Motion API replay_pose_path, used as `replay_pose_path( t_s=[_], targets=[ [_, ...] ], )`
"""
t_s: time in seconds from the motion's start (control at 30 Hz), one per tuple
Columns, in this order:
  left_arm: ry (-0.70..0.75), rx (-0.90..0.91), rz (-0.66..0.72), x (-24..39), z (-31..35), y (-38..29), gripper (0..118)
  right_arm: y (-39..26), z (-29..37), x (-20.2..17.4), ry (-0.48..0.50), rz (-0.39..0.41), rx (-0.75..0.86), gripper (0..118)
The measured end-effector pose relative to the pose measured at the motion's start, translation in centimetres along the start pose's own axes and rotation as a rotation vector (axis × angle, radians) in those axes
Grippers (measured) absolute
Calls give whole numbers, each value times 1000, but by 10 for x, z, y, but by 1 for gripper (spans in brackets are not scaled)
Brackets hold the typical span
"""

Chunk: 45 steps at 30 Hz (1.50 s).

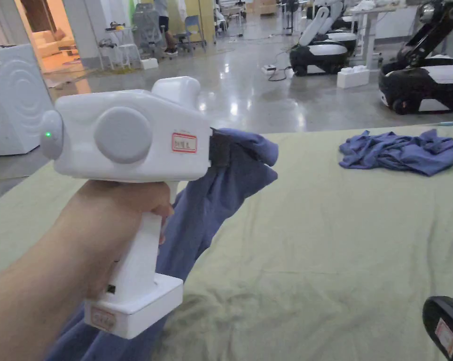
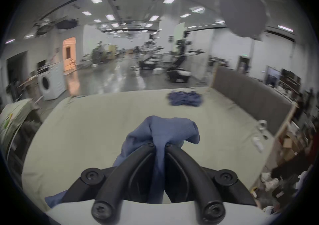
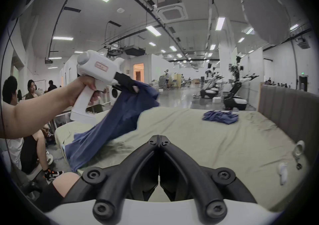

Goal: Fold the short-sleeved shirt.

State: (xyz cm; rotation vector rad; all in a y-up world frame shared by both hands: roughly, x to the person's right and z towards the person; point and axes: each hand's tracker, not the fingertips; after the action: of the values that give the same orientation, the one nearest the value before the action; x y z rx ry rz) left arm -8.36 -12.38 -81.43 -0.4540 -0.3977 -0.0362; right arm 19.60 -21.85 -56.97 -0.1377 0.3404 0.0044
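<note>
A blue short-sleeved shirt [image 1: 206, 221] hangs lifted above the pale green bed [image 1: 324, 263], its lower part trailing off the near left edge. My left gripper [image 1: 219, 147] is shut on a bunched fold of it, held up in a hand; in the left gripper view the cloth [image 2: 159, 135] is pinched between both jaws of that gripper [image 2: 159, 145]. From the right gripper view the same shirt [image 3: 117, 121] drapes from the left gripper [image 3: 133, 89]. My right gripper [image 3: 159, 138] is low over the bed's near side, jaws pressed together with nothing between them; its body [image 1: 449, 326] shows at the bottom right.
A second crumpled blue garment [image 1: 402, 153] lies at the bed's far right. A grey padded headboard [image 3: 286, 106] lines the right side, with small white items [image 3: 283, 171] by it. A washing machine [image 1: 14, 103] stands left; wheeled robots [image 1: 423, 82] and seated people [image 3: 31, 89] are around.
</note>
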Motion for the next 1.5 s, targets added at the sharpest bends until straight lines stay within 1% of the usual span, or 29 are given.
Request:
replay_pose_path(
  t_s=[0.1, 0.13, 0.23, 0.3, 0.37, 0.43, 0.5, 0.53, 0.57, 0.6, 0.63, 0.67, 0.7, 0.73, 0.8, 0.87, 0.93, 1.0, 1.03, 1.07, 1.1, 1.13, 1.17, 1.2, 1.27, 1.33, 1.43, 1.47, 1.5],
  targets=[
    [-148, -45, -40, 91, -45, 4, 2, 7, 49, 20, -84, 14, 16, 3],
    [-189, -74, -31, 124, -62, 0, 2, 7, 66, 27, -119, 16, 22, 3],
    [-312, -164, -75, 212, -114, -25, 2, 3, 108, 44, -204, 9, -4, 3],
    [-349, -247, -90, 260, -148, -51, 2, -4, 127, 52, -247, 7, -21, 3],
    [-340, -348, -105, 301, -181, -87, 2, -11, 140, 60, -286, 2, -42, 3],
    [-334, -430, -112, 321, -204, -118, 2, -16, 146, 67, -303, -6, -58, 3],
    [-328, -451, -102, 328, -216, -143, 4, -20, 149, 72, -314, -14, -71, 3],
    [-322, -449, -91, 326, -222, -153, 20, -22, 147, 73, -313, -14, -73, 3],
    [-310, -456, -71, 320, -225, -159, 63, -24, 146, 74, -316, -11, -78, 3],
    [-304, -455, -48, 313, -226, -162, 112, -26, 143, 75, -318, -6, -83, 3],
    [-309, -464, 5, 305, -224, -164, 118, -28, 139, 75, -317, -1, -89, 3],
    [-324, -489, 28, 292, -222, -165, 118, -31, 135, 76, -313, 0, -95, 3],
    [-363, -421, 64, 280, -220, -157, 118, -32, 130, 76, -307, -1, -98, 3],
    [-337, -438, 52, 263, -215, -155, 118, -33, 124, 75, -299, -2, -100, 3],
    [-262, -316, 12, 228, -175, -138, 118, -32, 112, 74, -281, -8, -107, 3],
    [-176, -100, -14, 182, -121, -127, 115, -30, 100, 69, -246, 9, -79, 3],
    [-91, 2, -26, 137, -52, -141, 105, -27, 85, 67, -225, 22, -60, 3],
    [-8, 113, -8, 92, 11, -154, 103, -26, 68, 65, -219, 29, -49, 3],
    [85, 156, 14, 71, 39, -161, 88, -25, 59, 64, -221, 31, -50, 3],
    [165, 163, 34, 53, 65, -171, 53, -24, 51, 63, -226, 32, -46, 3],
    [213, 165, 43, 37, 85, -179, 1, -24, 46, 62, -231, 32, -31, 3],
    [259, 187, 94, 20, 106, -189, 0, -23, 41, 60, -231, 30, -22, 3],
    [255, 173, 124, 5, 119, -195, 0, -22, 37, 59, -227, 27, -19, 3],
    [250, 123, 129, -6, 130, -202, 0, -21, 32, 57, -224, 27, -18, 3],
    [350, 95, 98, -18, 142, -226, 0, -22, 23, 53, -221, 40, -29, 3],
    [367, 64, 84, -27, 138, -245, 0, -23, 16, 51, -217, 46, -48, 3],
    [307, 8, 193, -54, 109, -255, 0, -27, 4, 48, -207, 42, -79, 3],
    [260, -21, 215, -70, 91, -251, 0, -28, 0, 48, -206, 47, -94, 3],
    [267, -44, 217, -83, 74, -245, 0, -29, -3, 47, -205, 51, -105, 3]
  ],
)
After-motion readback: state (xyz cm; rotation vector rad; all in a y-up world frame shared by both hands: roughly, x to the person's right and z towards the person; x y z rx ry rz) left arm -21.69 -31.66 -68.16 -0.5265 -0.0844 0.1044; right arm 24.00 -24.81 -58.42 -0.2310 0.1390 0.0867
